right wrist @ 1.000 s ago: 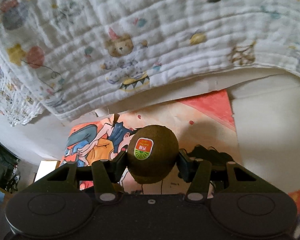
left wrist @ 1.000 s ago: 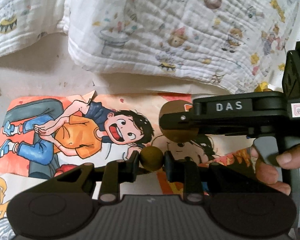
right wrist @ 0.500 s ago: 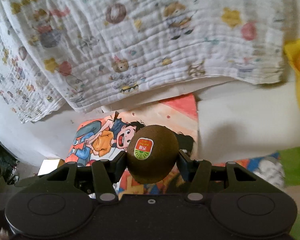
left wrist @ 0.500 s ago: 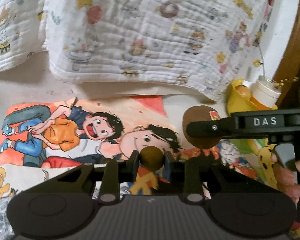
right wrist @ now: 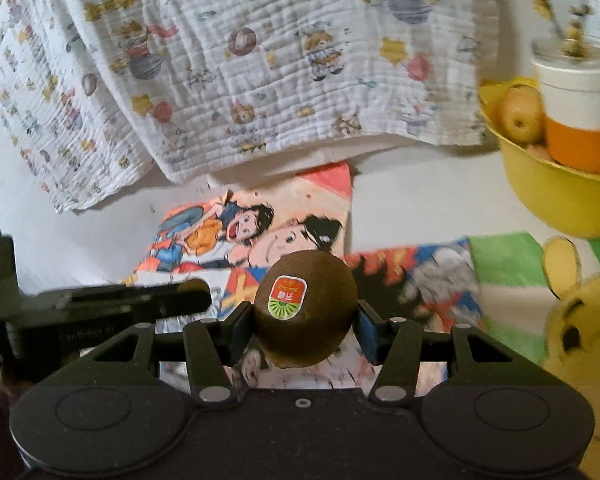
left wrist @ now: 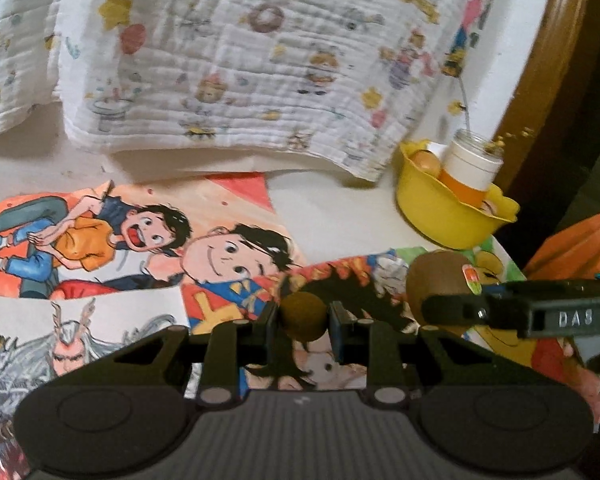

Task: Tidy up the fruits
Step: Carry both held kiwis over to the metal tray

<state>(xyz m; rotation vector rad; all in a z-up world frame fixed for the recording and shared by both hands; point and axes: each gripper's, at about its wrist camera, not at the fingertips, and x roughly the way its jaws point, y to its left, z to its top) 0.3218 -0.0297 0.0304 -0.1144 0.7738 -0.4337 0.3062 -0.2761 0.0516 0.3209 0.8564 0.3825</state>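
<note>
My left gripper (left wrist: 303, 316) is shut on a small round brown fruit (left wrist: 303, 317), held above the cartoon-printed mat. In the right wrist view my right gripper (right wrist: 305, 314) is shut on a brown kiwi (right wrist: 305, 310) with a red and green sticker. The same kiwi (left wrist: 438, 284) shows at the right of the left wrist view, clamped by the right gripper's finger. A yellow bowl (left wrist: 440, 208) stands at the far right; it holds a yellow-red apple (right wrist: 520, 114) and a white and orange jar (right wrist: 576, 108). The left gripper's finger (right wrist: 136, 300) crosses the left of the right wrist view.
A white printed muslin cloth (left wrist: 240, 60) hangs along the back. Cartoon posters (left wrist: 112, 236) cover the surface below. A yellow bear picture (right wrist: 584, 344) lies under the bowl's near side. A brown wooden edge (left wrist: 548, 60) rises behind the bowl. A hand (left wrist: 596, 376) holds the right gripper.
Both grippers have travelled right with their fruits. The yellow bowl with the jar has come into both views and grown nearer. The grips look unchanged.
</note>
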